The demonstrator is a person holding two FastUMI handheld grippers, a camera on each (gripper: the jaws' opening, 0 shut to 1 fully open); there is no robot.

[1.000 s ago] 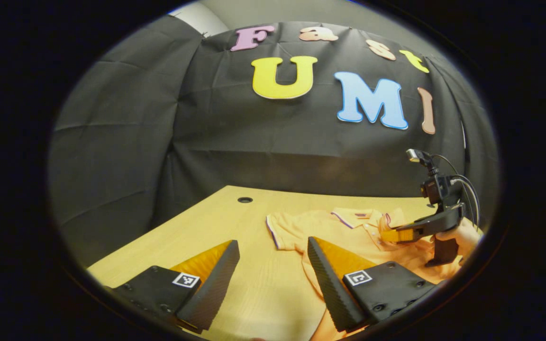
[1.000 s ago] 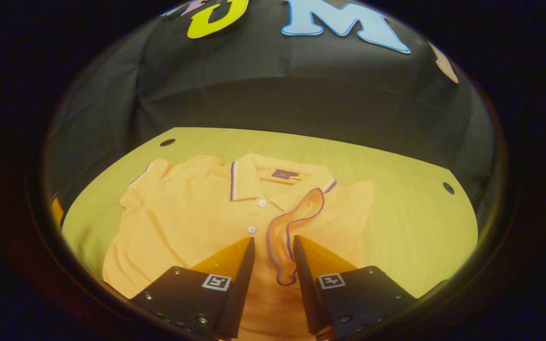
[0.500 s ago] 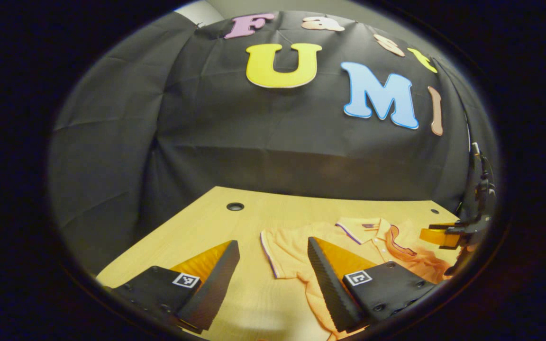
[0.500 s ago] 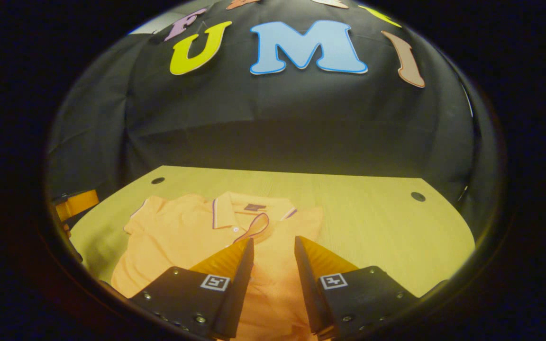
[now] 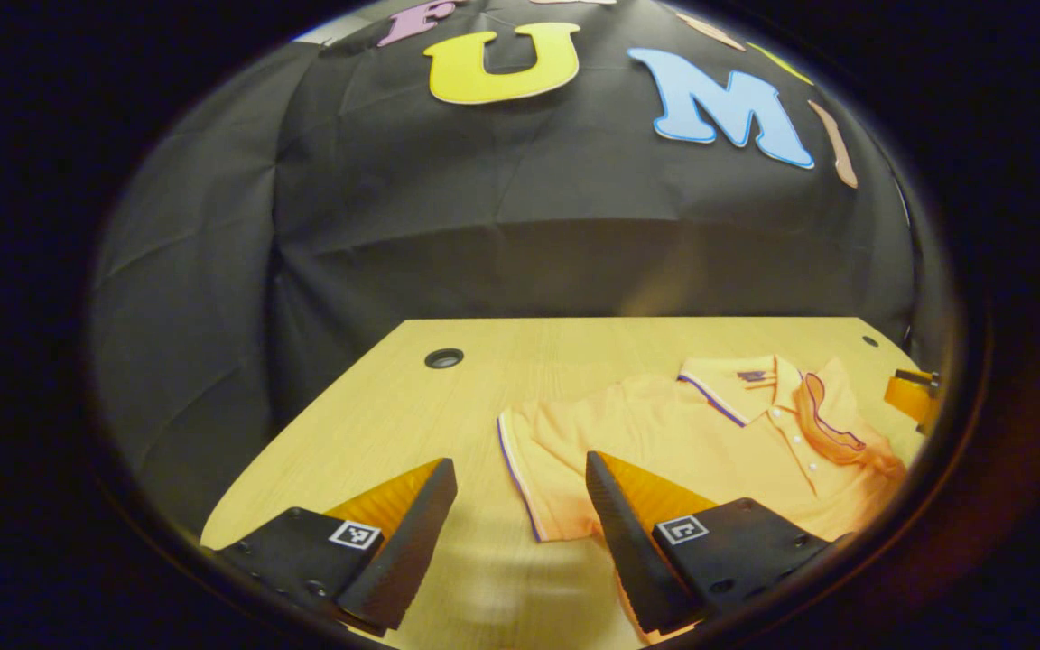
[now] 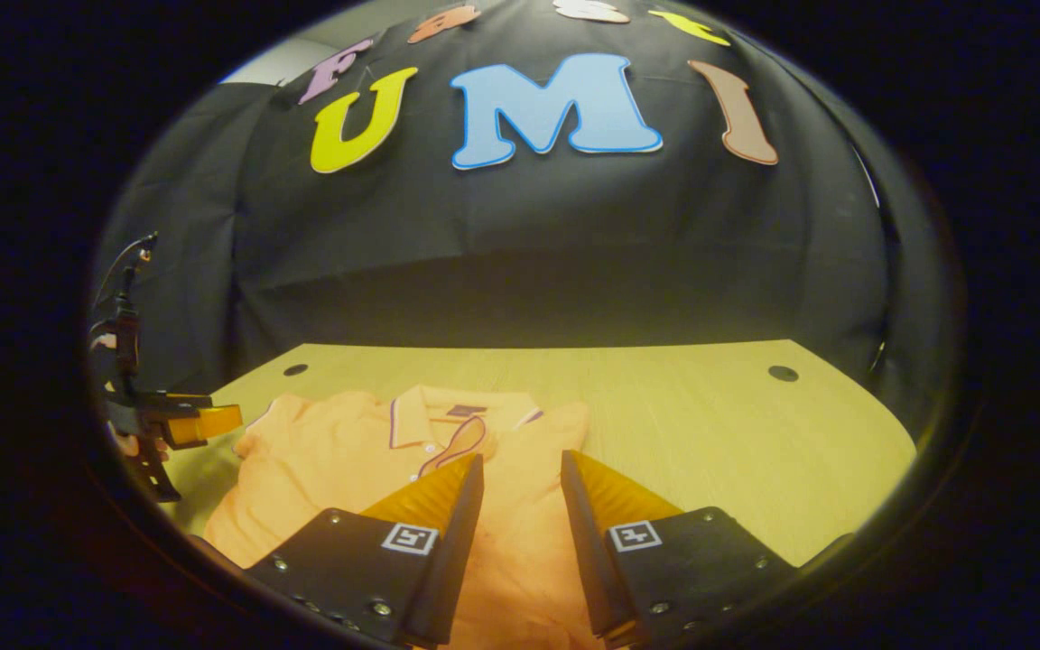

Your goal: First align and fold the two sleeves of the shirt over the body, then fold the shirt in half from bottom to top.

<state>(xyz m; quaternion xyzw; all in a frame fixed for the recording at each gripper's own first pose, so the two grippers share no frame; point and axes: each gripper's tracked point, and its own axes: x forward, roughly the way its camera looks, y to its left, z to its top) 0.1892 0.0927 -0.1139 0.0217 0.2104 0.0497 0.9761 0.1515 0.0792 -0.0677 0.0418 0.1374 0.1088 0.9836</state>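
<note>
An orange polo shirt point(image 5: 664, 433) lies flat on the wooden table point(image 5: 448, 406), collar toward the wall. One sleeve point(image 5: 822, 424) is folded in over the chest beside the buttons; the other sleeve point(image 5: 529, 460) lies spread out to the side. My left gripper point(image 5: 517, 462) stands open above the table, just in front of the spread sleeve's hem. In the right gripper view the shirt point(image 6: 339, 451) lies left of centre, and my right gripper point(image 6: 521, 459) hovers open over its body, holding nothing. Farther off at the left, a hand holds the left gripper point(image 6: 213, 421).
The table has round cable holes near its back corners point(image 5: 443, 358) point(image 6: 783, 373). Bare wood point(image 6: 710, 424) stretches to the right of the shirt. The black cloth wall rises close behind the table's far edge. The right gripper's tip point(image 5: 913, 397) shows past the shirt.
My right gripper has drawn back and up from the folded sleeve, which now lies on the chest. The left gripper's view has swung toward the shirt, bringing the spread sleeve closer.
</note>
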